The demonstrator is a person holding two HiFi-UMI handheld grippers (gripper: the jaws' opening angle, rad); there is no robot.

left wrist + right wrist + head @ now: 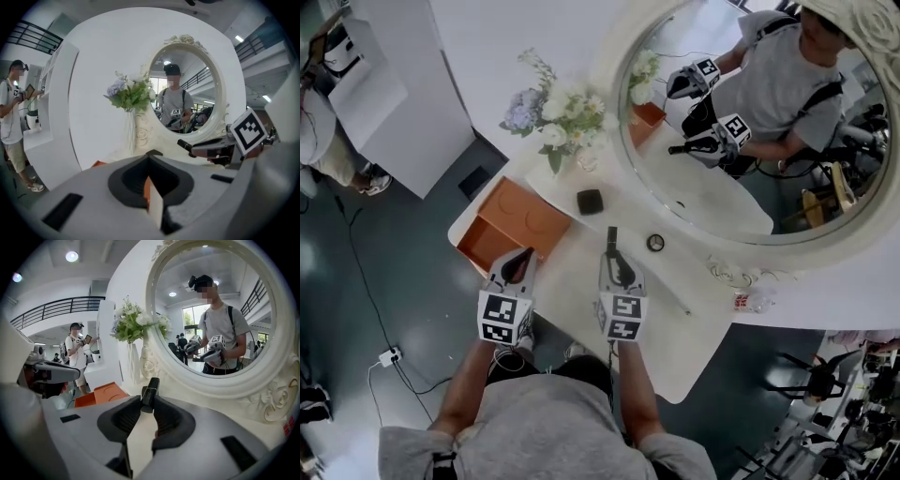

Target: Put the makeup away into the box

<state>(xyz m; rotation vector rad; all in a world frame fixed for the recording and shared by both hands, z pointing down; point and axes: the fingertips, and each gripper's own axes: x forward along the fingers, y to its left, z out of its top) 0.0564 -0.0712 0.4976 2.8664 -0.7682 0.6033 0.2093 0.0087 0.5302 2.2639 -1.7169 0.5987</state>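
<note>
Right gripper (613, 255): your jaws are part-closed, clamped on a black tube (612, 236) that you hold over the table (694, 319), pointing toward the mirror (712, 202). Left gripper (525, 255): jaws together, empty, at the near edge of the orange box (511, 217). A black compact (590, 201) and a round pot (655, 243) lie on the table beyond.

This is a staged dressing-table corner inside a large open hall, closer to a lab or studio than a home. A white worktop (694, 328) carries an ornate oval mirror (750, 122) and a vase of flowers (562, 117) against a plain white wall panel (93, 61). Around it are a dark floor (394, 281) with a trailing power strip (389, 356), an upper gallery railing (51, 315), ceiling spotlights (71, 256), and a bystander (77, 355) holding a device.
</note>
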